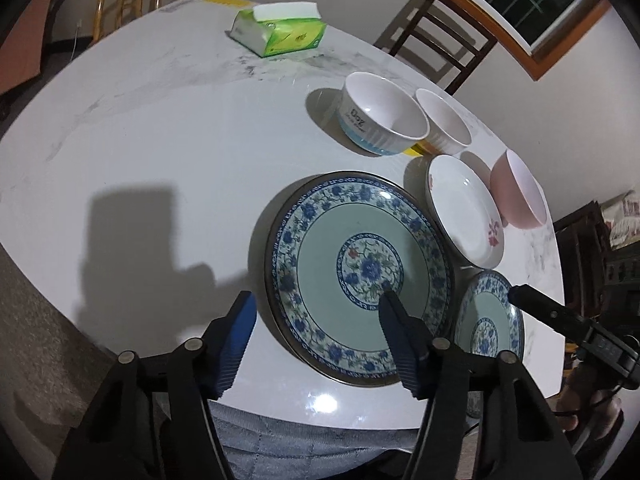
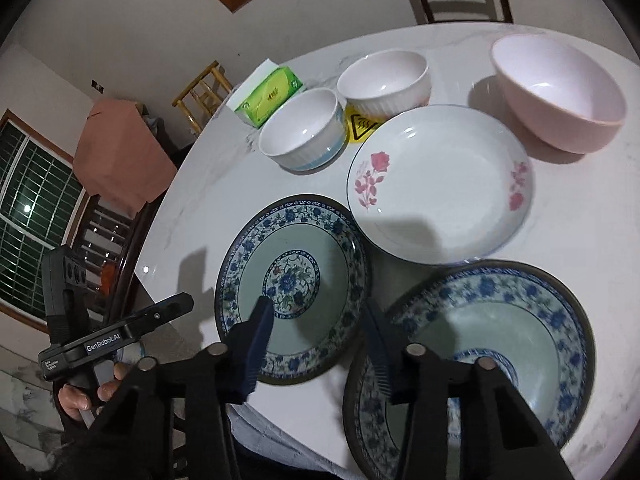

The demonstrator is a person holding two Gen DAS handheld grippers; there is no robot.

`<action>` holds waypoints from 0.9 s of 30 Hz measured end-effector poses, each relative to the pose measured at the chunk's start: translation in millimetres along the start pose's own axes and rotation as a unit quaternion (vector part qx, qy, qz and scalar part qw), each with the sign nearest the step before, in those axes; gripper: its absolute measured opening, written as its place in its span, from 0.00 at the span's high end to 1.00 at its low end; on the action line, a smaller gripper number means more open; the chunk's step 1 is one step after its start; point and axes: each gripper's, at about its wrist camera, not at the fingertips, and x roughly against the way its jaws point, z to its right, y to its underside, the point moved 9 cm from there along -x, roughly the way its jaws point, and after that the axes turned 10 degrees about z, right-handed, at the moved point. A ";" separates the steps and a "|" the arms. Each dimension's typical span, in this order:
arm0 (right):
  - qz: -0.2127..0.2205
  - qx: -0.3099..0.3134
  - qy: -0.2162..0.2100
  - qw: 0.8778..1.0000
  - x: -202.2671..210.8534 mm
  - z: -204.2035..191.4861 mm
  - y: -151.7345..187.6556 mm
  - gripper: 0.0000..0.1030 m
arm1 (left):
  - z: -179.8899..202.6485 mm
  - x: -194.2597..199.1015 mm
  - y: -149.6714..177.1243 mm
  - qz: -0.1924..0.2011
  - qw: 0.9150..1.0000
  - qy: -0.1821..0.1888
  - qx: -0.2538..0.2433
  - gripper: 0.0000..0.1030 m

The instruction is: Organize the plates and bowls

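Pointing steeply down over the round white marble-look counter (image 1: 160,140), your left tongs (image 1: 316,300) stand partly open astride the near rim of the large blue-floral ceramic plate with a green centre (image 1: 340,236), gripping nothing. Your right tongs (image 2: 316,308), set narrower and also empty, hang over the gap between that plate and the smaller matching blue-floral plate (image 2: 532,320). Beyond sit a white shallow plate with pink roses (image 2: 440,200), a pink bowl (image 2: 560,92), a blue-banded white ribbed bowl (image 2: 300,140), a second white ribbed bowl (image 2: 384,76) and a green tissue pack (image 1: 280,32). A dark wooden chair (image 1: 440,40) stands at the counter's far edge.
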 end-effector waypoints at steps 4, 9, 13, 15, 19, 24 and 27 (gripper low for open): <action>-0.017 -0.003 0.005 1.000 -19.2 5.9 -4.1 0.63 | -9.9 -8.5 -4.3 -0.008 1.000 0.003 0.014 0.51; -0.034 -0.004 0.016 0.999 -39.4 14.7 -6.3 0.67 | -16.4 -17.5 -4.0 -0.018 0.999 0.014 0.025 0.61; -0.043 -0.002 0.022 0.999 -51.8 19.0 -8.2 0.68 | -22.2 -24.9 -4.4 -0.024 0.999 0.013 0.031 0.62; -0.047 -0.006 0.023 0.999 -55.5 23.1 -8.9 0.68 | -23.9 -27.3 -4.1 -0.027 0.999 0.014 0.032 0.63; -0.049 -0.006 0.028 0.998 -60.0 27.3 -10.6 0.68 | -29.5 -31.4 -3.3 -0.034 0.999 0.011 0.033 0.63; -0.056 -0.003 0.029 0.998 -67.5 29.6 -8.6 0.69 | -32.6 -35.9 -1.8 -0.040 0.998 0.010 0.037 0.64; -0.059 -0.005 0.030 0.998 -71.2 31.6 -7.4 0.70 | -32.3 -39.8 -1.9 -0.044 0.999 0.008 0.030 0.65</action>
